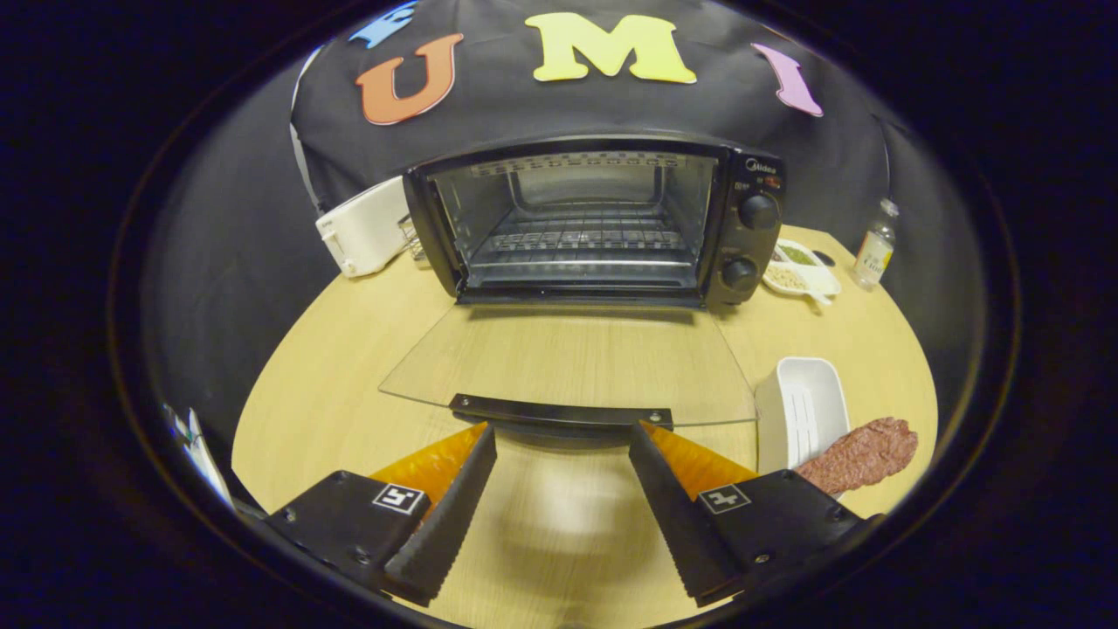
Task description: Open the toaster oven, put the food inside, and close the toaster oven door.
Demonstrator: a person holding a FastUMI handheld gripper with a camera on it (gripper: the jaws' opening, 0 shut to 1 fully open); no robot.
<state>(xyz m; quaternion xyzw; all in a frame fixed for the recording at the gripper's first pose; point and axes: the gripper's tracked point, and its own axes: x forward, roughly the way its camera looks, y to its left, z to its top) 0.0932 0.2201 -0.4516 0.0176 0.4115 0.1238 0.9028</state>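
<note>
1. The toaster oven (603, 223) stands at the far side of the surface (332, 349), straight ahead of the hand-held gripper (563, 430). Its glass door (568, 362) lies folded down flat toward the fingers, the door handle (559, 411) just beyond their tips, and the rack inside is bare.
2. The food (860, 454), a reddish slab of meat, lies to the right of the gripper, beside and slightly behind the right finger. Its long axis runs slantwise, one end resting on a white dish (803, 411) and the other pointing away to the right.
3. By my reading, opening is done; the coming move turns on swinging right and a little back to reach the meat, not forward.
4. The hand-held gripper is spread wide and empty. Neither finger touches anything, with only bare surface between them.
5. A white appliance (362, 227) sits left of the oven, a divided condiment dish (799, 271) and a small bottle (876, 245) to its right.
</note>
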